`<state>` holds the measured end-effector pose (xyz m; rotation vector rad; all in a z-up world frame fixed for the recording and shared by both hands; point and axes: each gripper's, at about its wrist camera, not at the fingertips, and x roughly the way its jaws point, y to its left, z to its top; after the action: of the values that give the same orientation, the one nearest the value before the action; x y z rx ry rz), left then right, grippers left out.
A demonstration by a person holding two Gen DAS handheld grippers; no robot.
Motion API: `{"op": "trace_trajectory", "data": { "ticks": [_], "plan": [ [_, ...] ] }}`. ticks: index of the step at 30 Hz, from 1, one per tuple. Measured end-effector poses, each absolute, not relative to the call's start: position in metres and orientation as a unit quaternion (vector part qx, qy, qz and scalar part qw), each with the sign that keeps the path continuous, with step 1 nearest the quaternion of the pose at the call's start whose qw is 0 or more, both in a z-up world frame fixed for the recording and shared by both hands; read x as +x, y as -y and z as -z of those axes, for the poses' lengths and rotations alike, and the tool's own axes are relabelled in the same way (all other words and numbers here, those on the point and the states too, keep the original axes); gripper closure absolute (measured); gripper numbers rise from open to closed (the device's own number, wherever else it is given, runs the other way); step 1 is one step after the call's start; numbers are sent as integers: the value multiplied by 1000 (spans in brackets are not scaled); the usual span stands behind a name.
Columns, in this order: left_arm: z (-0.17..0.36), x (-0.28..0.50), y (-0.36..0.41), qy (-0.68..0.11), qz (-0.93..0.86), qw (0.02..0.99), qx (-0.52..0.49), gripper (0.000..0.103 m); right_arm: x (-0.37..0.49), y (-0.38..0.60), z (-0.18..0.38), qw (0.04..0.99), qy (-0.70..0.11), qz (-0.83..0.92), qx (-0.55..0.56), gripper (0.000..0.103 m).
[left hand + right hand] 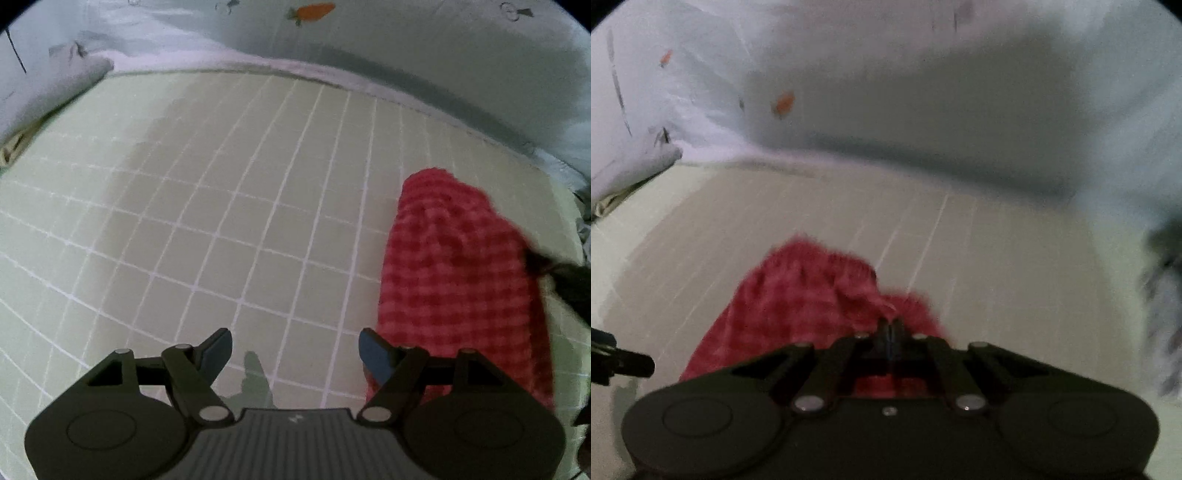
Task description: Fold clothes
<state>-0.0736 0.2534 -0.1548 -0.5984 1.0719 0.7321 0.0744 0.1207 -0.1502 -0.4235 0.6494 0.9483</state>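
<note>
While right gripper (891, 325) pinches red cloth (805, 295) (blurred), left gripper (295, 354) spread, holding nothing

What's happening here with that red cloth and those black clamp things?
A person is folding laundry with two handheld grippers. The right gripper has its jaws shut on an edge of the red checked cloth, lifting it bunched over the pale green gridded mat. The left gripper is beside the cloth, jaws open, holding nothing.
</note>
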Motion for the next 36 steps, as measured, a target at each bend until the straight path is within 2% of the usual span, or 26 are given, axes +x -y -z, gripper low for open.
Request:
{"op": "trace_trajectory", "data": {
  "ticks": [2,4,7,9,11,13,15,20,29,36],
  "plan": [
    [161,-75,-253,-497,-335,750,-280,27,68,-111,139,837,-271,-429,-204,103],
    [165,-76,-253,-501,-335,746,-283,27,74,-102,141,849,-274,-407,-197,103],
    [167,-77,-252,-499,-330,746,-293,27,97,-98,163,841,-348,-375,-178,101],
    [161,-78,-249,-497,-324,751,-289,27,108,-93,169,835,-389,-357,-156,88],
    [155,-80,-244,-490,-315,762,-284,26,104,-74,163,836,-402,-351,-127,51],
    [149,-85,-239,-485,-303,769,-285,24,92,-54,159,834,-412,-349,-115,36],
    [145,-92,-231,-482,-295,774,-288,24,77,-33,161,820,-437,-353,-110,31],
    [141,-108,-203,-489,-270,780,-281,24,35,20,175,794,-494,-343,-85,3],
    [161,-137,-146,-509,-253,777,-271,24,-18,83,196,775,-519,-345,-105,2],
    [179,-158,-105,-521,-244,775,-264,25,-55,88,202,784,-492,-328,-187,0]
  ]
}}
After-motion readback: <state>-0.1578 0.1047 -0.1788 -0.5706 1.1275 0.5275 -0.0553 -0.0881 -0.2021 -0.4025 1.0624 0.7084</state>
